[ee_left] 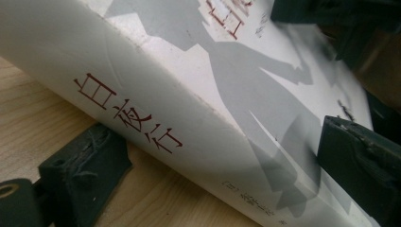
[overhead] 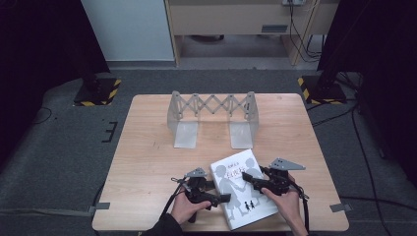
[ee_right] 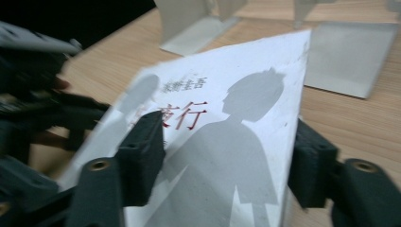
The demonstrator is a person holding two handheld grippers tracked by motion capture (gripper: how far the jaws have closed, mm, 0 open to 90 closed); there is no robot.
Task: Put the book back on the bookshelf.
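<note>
Two hands come in low from the near table (overhead: 147, 147) edge, flanking a white book (overhead: 243, 189) lying flat near that edge. Left gripper (overhead: 216, 197) straddles the spine, jaws apart, one under, one over. Right gripper (overhead: 248, 181) is released, jaws spread either side of the cover edge. Bare wood separates the book from a metal rack (overhead: 212, 118) well beyond.

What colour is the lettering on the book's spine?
Dark red on the white spine of the book, clearest in the left gripper view.
</note>
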